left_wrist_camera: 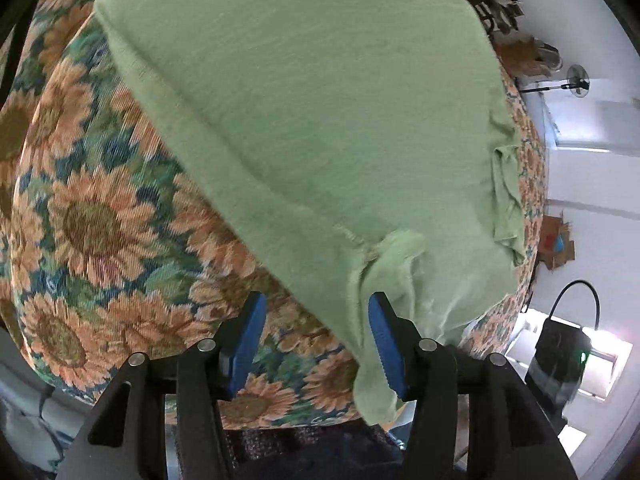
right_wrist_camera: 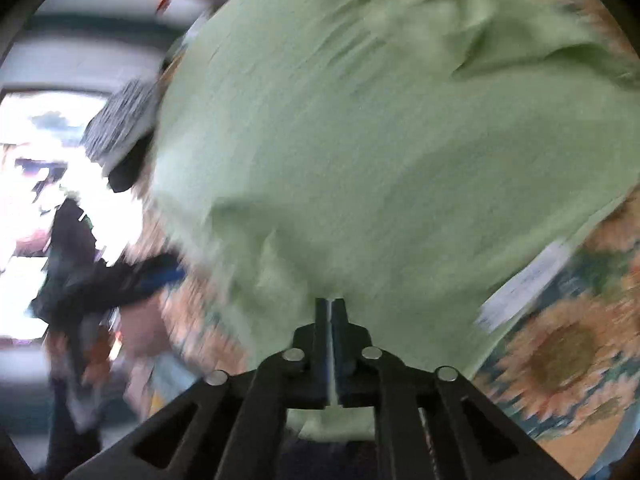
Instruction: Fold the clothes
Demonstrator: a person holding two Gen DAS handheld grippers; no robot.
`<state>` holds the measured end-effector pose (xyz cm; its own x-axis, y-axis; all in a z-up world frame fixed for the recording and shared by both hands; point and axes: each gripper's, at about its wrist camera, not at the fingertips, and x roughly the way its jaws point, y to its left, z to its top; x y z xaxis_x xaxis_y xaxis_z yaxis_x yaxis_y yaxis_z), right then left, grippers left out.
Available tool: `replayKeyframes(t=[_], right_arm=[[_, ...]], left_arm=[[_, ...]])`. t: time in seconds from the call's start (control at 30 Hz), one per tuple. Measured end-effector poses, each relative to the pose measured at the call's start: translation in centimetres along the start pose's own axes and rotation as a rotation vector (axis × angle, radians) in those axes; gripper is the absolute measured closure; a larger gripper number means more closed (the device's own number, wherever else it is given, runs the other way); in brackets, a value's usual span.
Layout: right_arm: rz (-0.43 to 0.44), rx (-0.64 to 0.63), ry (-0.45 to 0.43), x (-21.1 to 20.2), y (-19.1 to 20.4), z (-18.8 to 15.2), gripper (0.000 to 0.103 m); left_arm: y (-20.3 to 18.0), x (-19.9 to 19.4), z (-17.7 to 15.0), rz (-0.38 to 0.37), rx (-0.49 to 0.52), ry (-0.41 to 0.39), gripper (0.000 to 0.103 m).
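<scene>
A pale green knit garment (left_wrist_camera: pixel 304 120) is seen spread over a sunflower-patterned woven cloth (left_wrist_camera: pixel 92 216), its edges already turned in. The left gripper (left_wrist_camera: pixel 316 340) is held agape, a bunched corner brushing one blue pad (left_wrist_camera: pixel 386 344) but unclamped. The right gripper (right_wrist_camera: pixel 330 320) is pinched on the near hem. Further folds appear outstanding.

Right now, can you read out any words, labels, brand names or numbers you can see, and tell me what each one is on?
No text can be read.
White tag at the edge of the light green knit garment: any print is too blurred to read.
Sunflower-patterned cloth: only flowers, no words.
</scene>
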<state>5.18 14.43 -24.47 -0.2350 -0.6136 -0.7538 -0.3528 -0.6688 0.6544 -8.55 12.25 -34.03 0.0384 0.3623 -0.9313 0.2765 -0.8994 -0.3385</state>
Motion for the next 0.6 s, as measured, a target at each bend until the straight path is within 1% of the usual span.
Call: replayKeyframes(t=[0.03, 0.1, 0.13, 0.2, 0.23, 0.27, 0.3, 0.33, 0.47, 0.53, 0.57, 0.6], right_arm=[[0.002, -0.019, 0.028, 0.6, 0.5, -0.5, 0.07], [0.007, -0.056, 0.083, 1.8, 1.5, -1.4, 0.067], [0.016, -0.048, 0.097, 2.4, 1.7, -1.7, 0.06], [0.054, 0.027, 0.091, 3.3, 1.1, -1.5, 0.059], [0.07, 0.059, 0.085, 3.7, 0.8, -1.5, 0.069], [0.072, 0.08, 0.072, 3.9, 0.6, -1.4, 0.09], [0.064, 0.089, 0.058, 4.0, 0.5, -1.3, 0.097], [0.053, 0.086, 0.039, 3.7, 0.5, -1.2, 0.098], [-0.009, 0.06, -0.068, -0.2, -0.3, -0.1, 0.098], [-0.06, 0.037, -0.109, -1.2, -0.5, 0.8, 0.097], [-0.082, 0.016, -0.103, -1.2, -0.3, 1.3, 0.092], [-0.094, -0.004, -0.079, -1.0, -0.2, 1.7, 0.09]], left_arm=[[0.2, 0.1, -0.1, -0.002, 0.001, 0.003, 0.049], [0.5, 0.3, -0.3, -0.007, 0.002, 0.008, 0.049], [0.6, 0.4, -0.4, -0.01, 0.004, 0.011, 0.049], [0.7, 0.6, -0.6, -0.015, 0.009, 0.017, 0.049], [0.7, 0.6, -0.7, -0.016, 0.013, 0.02, 0.049], [0.9, 0.5, -0.8, -0.018, 0.016, 0.02, 0.049], [1.0, 0.5, -0.9, -0.02, 0.019, 0.019, 0.049], [1.2, 0.3, -1.0, -0.023, 0.021, 0.018, 0.049], [1.9, -0.2, -1.2, -0.031, 0.022, 0.013, 0.049], [2.1, -0.3, -1.1, -0.022, 0.029, 0.013, 0.049], [2.2, -0.3, -1.1, -0.017, 0.033, 0.015, 0.049], [2.2, -0.4, -1.1, -0.014, 0.04, 0.016, 0.049]])
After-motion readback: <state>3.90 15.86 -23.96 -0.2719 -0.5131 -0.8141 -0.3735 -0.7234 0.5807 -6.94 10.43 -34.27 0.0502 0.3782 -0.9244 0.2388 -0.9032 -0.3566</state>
